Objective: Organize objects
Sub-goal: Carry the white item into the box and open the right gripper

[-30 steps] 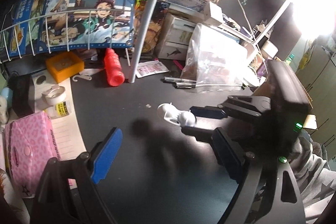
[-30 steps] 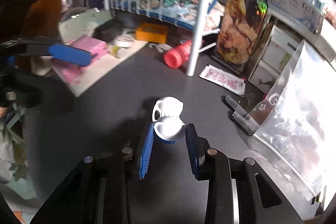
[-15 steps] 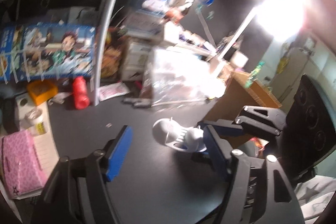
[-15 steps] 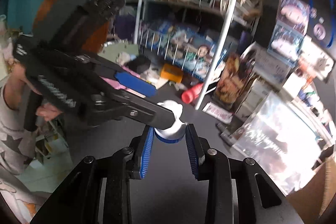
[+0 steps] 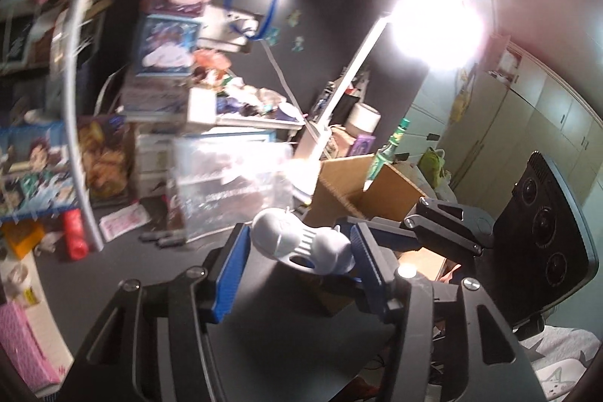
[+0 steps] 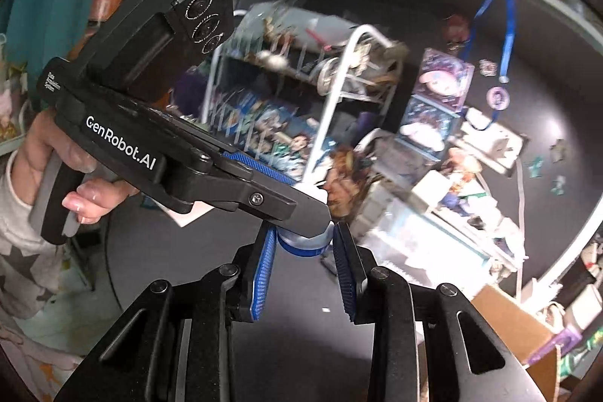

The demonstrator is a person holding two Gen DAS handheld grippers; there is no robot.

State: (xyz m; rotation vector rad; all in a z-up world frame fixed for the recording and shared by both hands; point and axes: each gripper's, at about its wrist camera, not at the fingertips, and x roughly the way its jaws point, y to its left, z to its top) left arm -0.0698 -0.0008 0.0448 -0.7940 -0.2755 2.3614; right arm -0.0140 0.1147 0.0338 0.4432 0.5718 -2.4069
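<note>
A small white plastic figure (image 5: 297,243) with a blue base ring (image 6: 305,245) hangs in the air above the black table (image 5: 150,259). My right gripper (image 6: 304,236) is shut on its base end. My left gripper (image 5: 299,236) comes at it from the side, and its jaws are closing with the figure between the blue pads; the left pad stands just off the figure. In the right wrist view the left gripper (image 6: 312,198) covers the figure's top, with a person's hand (image 6: 75,176) on its handle. The right gripper's black housing (image 5: 542,225) shows at the right.
A clear plastic bag (image 5: 233,183) and an open cardboard box (image 5: 377,191) stand behind the figure. A red bottle (image 5: 73,232) lies by the white rack post (image 5: 75,100). A pink pack (image 5: 22,345) sits at the table's left. A lamp (image 5: 433,25) glares above.
Both grippers have risen off the table with the white figure in the right one. The left gripper's jaws have narrowed from wide apart to close around the figure.
</note>
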